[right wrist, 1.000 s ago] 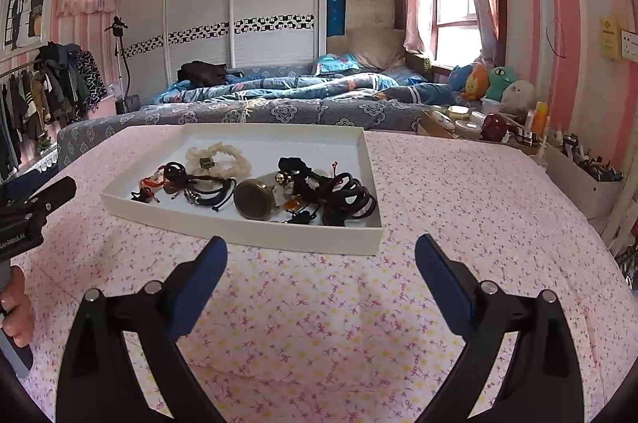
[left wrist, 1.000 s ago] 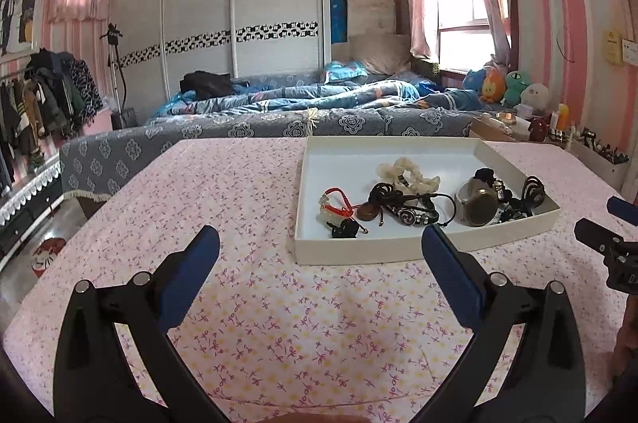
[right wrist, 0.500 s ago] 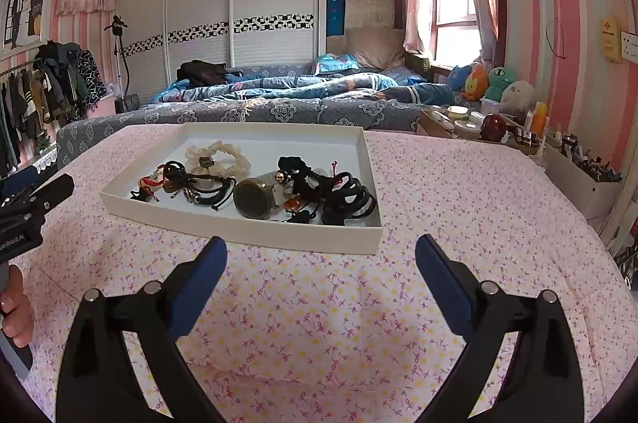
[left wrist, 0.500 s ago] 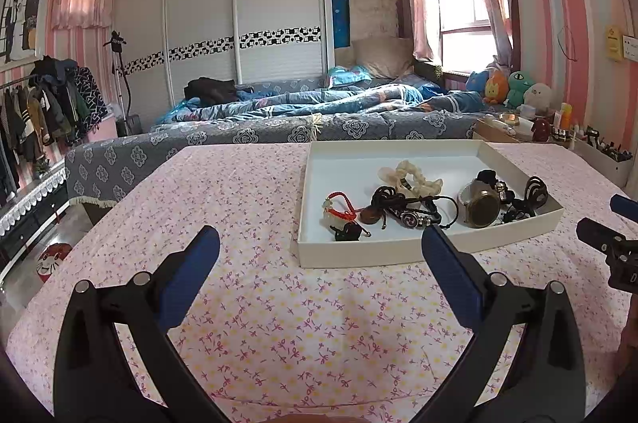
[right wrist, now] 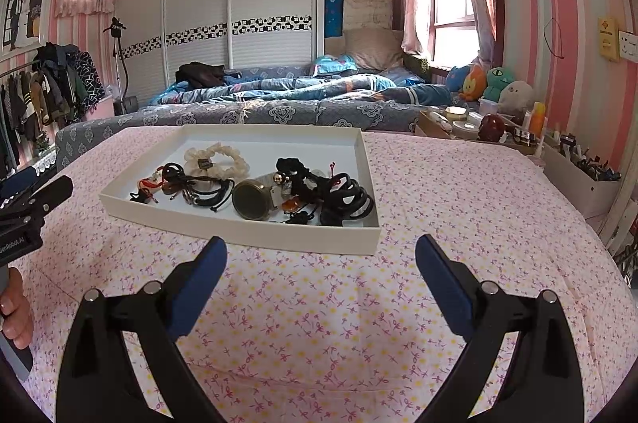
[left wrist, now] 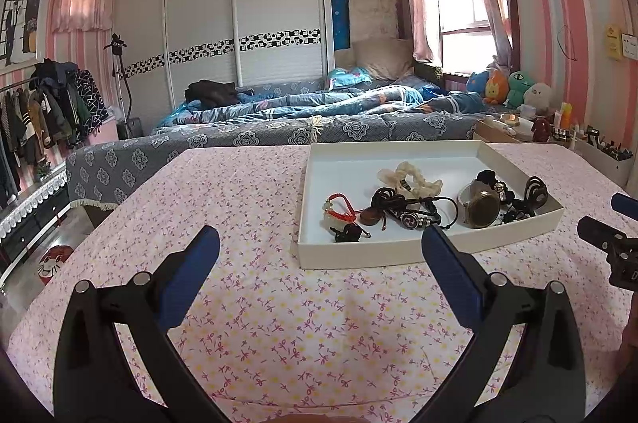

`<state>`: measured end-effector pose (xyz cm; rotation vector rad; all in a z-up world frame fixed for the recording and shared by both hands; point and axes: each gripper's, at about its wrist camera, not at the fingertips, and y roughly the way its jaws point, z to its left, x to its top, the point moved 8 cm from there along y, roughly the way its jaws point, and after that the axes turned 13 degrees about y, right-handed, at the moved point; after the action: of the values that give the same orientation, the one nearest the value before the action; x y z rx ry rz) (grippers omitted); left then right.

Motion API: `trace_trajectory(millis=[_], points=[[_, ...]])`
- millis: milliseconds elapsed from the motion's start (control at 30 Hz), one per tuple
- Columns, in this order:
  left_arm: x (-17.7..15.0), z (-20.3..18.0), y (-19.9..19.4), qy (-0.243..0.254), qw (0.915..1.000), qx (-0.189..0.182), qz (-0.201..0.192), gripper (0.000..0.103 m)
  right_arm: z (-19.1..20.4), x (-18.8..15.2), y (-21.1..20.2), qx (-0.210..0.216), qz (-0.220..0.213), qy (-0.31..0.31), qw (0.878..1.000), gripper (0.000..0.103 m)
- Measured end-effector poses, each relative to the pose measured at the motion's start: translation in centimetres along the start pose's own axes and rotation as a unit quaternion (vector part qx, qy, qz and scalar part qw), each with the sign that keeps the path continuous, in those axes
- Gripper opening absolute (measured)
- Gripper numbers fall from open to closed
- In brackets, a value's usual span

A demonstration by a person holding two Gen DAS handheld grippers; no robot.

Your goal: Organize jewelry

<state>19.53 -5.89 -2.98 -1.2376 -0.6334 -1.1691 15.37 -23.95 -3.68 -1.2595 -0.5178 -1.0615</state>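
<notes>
Both tongs hung spread apart and empty over the flowered tablecloth (left wrist: 279, 323): the left gripper (left wrist: 319, 251) and right gripper (right wrist: 321, 255). The jewelry (right wrist: 255, 183) lay heaped along the near edge of the white tray (right wrist: 303, 239).

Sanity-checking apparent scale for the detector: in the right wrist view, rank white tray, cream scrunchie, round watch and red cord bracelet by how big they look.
Largest to smallest:
1. white tray, by far the largest
2. cream scrunchie
3. round watch, nearer the camera, so its gap to the scrunchie is unsure
4. red cord bracelet, partly tangled with black cords
</notes>
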Motion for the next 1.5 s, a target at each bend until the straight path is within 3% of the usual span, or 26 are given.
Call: trace_trajectory(millis=[1500], points=[[-0.16,0.29,0.21,-0.006,1.0,0.004,0.001,0.1,0.2,-0.17,0.18,-0.005,0.001,-0.004,1.0,0.096]])
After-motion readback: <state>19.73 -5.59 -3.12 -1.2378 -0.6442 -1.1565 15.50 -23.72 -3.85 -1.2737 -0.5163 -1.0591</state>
